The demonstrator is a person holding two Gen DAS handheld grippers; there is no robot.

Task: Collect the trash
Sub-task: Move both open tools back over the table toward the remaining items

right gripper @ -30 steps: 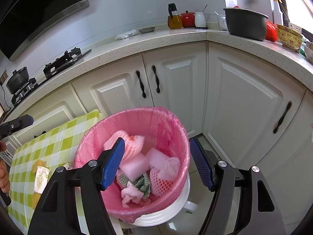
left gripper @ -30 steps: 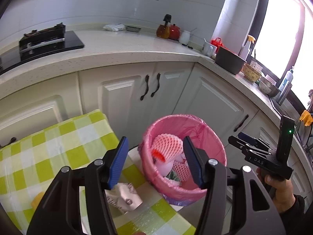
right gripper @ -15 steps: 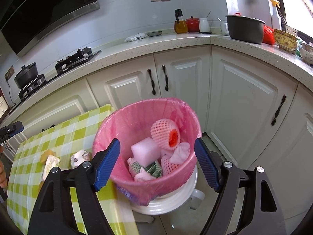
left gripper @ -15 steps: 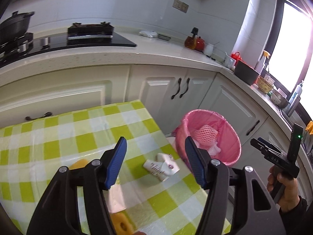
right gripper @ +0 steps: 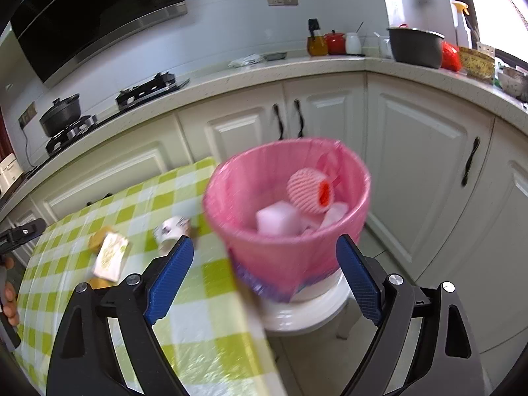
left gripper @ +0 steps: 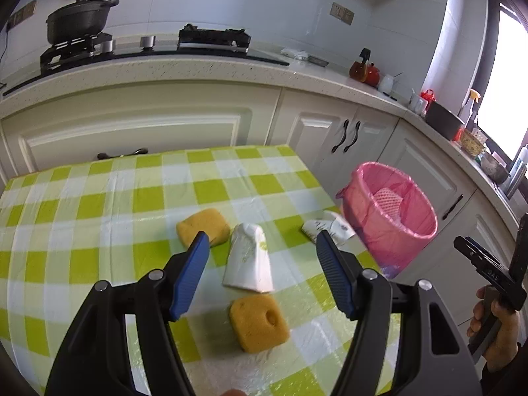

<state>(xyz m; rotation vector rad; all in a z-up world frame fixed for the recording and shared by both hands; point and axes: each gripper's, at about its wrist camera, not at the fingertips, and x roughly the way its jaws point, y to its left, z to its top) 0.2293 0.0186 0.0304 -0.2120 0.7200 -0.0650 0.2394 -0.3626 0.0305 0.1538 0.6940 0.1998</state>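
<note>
My left gripper (left gripper: 262,247) is open and empty above the green-checked table (left gripper: 99,198). Below it lie a white packet (left gripper: 249,260), a near yellow sponge (left gripper: 259,323), a far yellow sponge (left gripper: 203,226) and a crumpled paper cup (left gripper: 326,229) by the table's right edge. The pink-lined trash bin (left gripper: 392,221) stands on a white stool right of the table. My right gripper (right gripper: 264,257) is open and empty, facing the bin (right gripper: 290,247), which holds foam nets and white pieces. The packet (right gripper: 110,257) and cup (right gripper: 171,229) also show in the right wrist view.
White cabinets (left gripper: 165,122) and a countertop run behind the table and round to the right. A stove with a black pot (left gripper: 77,23) sits on the counter. Jars, a dark pot (right gripper: 414,46) and bowls stand further right.
My left gripper has pulled back and swung left from over the bin to above the table's trash. My right gripper has drawn back from the bin. Both stay open.
</note>
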